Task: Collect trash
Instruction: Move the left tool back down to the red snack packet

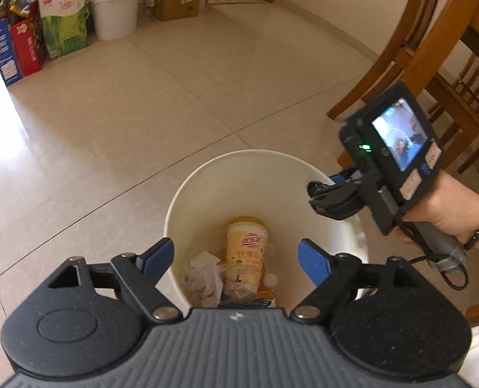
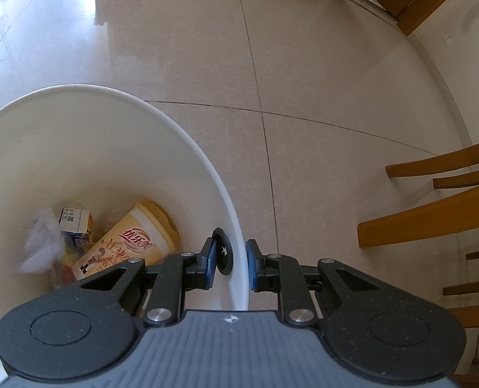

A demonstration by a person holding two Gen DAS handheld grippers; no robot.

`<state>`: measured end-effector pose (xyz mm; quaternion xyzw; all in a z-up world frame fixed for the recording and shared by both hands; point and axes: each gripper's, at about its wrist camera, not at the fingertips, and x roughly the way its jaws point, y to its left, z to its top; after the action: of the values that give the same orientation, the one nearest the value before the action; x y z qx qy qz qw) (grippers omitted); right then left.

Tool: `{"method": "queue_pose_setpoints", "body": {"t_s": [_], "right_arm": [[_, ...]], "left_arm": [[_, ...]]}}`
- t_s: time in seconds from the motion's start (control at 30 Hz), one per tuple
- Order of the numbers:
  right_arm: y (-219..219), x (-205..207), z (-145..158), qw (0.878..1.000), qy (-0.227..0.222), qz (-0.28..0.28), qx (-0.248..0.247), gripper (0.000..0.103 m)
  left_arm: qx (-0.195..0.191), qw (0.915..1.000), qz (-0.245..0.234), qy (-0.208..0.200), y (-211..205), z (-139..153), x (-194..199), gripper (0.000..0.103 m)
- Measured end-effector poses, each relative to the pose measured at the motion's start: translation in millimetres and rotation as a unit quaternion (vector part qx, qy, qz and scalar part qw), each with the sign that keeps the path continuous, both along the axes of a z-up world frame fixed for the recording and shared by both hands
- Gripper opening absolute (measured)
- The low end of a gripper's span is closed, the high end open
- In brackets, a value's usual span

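The left claw (image 1: 236,258) hangs wide and empty above the white bucket (image 1: 187,190) on the tiled floor (image 1: 142,97). Below it in the bucket lie a yellow milk-tea cup (image 1: 246,249), crumpled tissue (image 1: 203,278) and a small carton (image 2: 74,220). The right claw (image 2: 231,265) is narrowed onto the bucket's rim, one pad inside the wall and one outside.

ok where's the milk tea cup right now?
Inside the white bucket, lying on its side among crumpled tissue: the milk tea cup sits centre-bottom in the left wrist view, lower left in the right wrist view.
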<state>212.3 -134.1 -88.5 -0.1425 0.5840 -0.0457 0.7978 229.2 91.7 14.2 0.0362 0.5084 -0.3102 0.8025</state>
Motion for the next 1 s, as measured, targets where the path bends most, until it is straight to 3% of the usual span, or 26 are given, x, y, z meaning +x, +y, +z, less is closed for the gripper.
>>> {"method": "queue_pose_setpoints", "body": {"t_s": [0.27, 0.5, 0.6, 0.7, 0.83, 1.0], "right_arm": [[0, 1, 0, 1.000, 0.001, 0.001, -0.001, 0.023], [0, 1, 0, 1.000, 0.000, 0.003, -0.003, 0.023], [0, 1, 0, 1.000, 0.000, 0.004, -0.004, 0.023], [1, 0, 0, 1.000, 0.000, 0.006, -0.005, 0.023], [3, -1, 0, 1.000, 0.001, 0.008, -0.009, 0.023], [4, -1, -1, 1.000, 0.001, 0.010, -0.011, 0.023]], "left_arm": [[0.021, 0.9985, 0.050, -0.007, 28, -11, 12, 0.084], [0.063, 0.9915, 0.113, -0.019, 65, -31, 27, 0.084], [0.074, 0.9855, 0.152, -0.005, 88, -50, 34, 0.084], [0.087, 0.9755, 0.201, 0.020, 112, -77, 39, 0.084], [0.126, 0.9562, 0.260, 0.047, 141, -121, 42, 0.084], [0.120, 0.9296, 0.332, 0.106, 172, -174, 44, 0.084]]}}
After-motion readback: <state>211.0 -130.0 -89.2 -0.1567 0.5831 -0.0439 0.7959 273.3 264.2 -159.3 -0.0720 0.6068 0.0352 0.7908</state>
